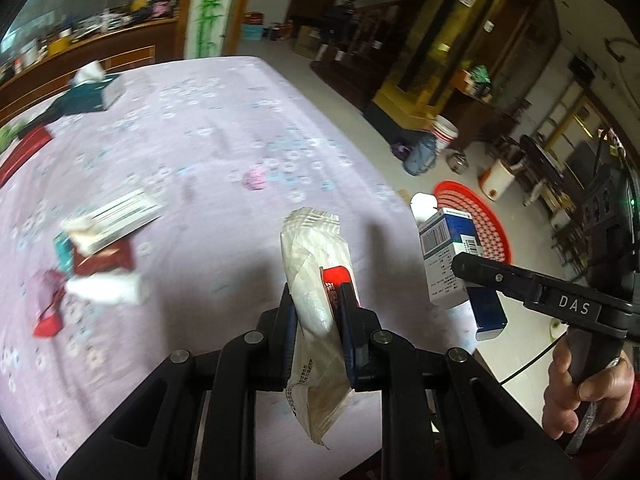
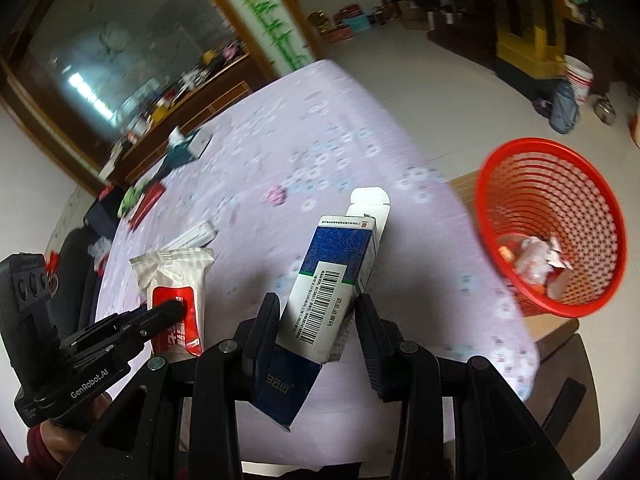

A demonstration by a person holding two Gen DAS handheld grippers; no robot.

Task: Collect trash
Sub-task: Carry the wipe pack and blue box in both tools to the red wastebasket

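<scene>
— Right wrist view alone lets us see into the red basket (image 2: 554, 216), trash at its bottom, beyond the table (image 2: 328, 128) edge; our right gripper (image 2: 316, 320) clamps the blue-and-white carton (image 2: 332, 276).

— Left gripper (image 1: 318, 304) pinches one white wrapper (image 1: 310, 264) above the table; about six scraps lie left.

The near right corner of the table (image 2: 460, 240) is lying bare under both loads. 2 grippers are crowding that corner: left gripper (image 1: 320, 304) clamping a white wrapper (image 1: 312, 248), right gripper (image 2: 316, 312) clamping a blue-white carton (image 2: 332, 276). The red basket (image 2: 600, 216) is standing beyond the right edge, mouth unobstructed, scraps lying inside. Litter is clustering along the left edge (image 1: 100, 248); a pink wad (image 1: 256, 178) is sitting mid-table.
</scene>
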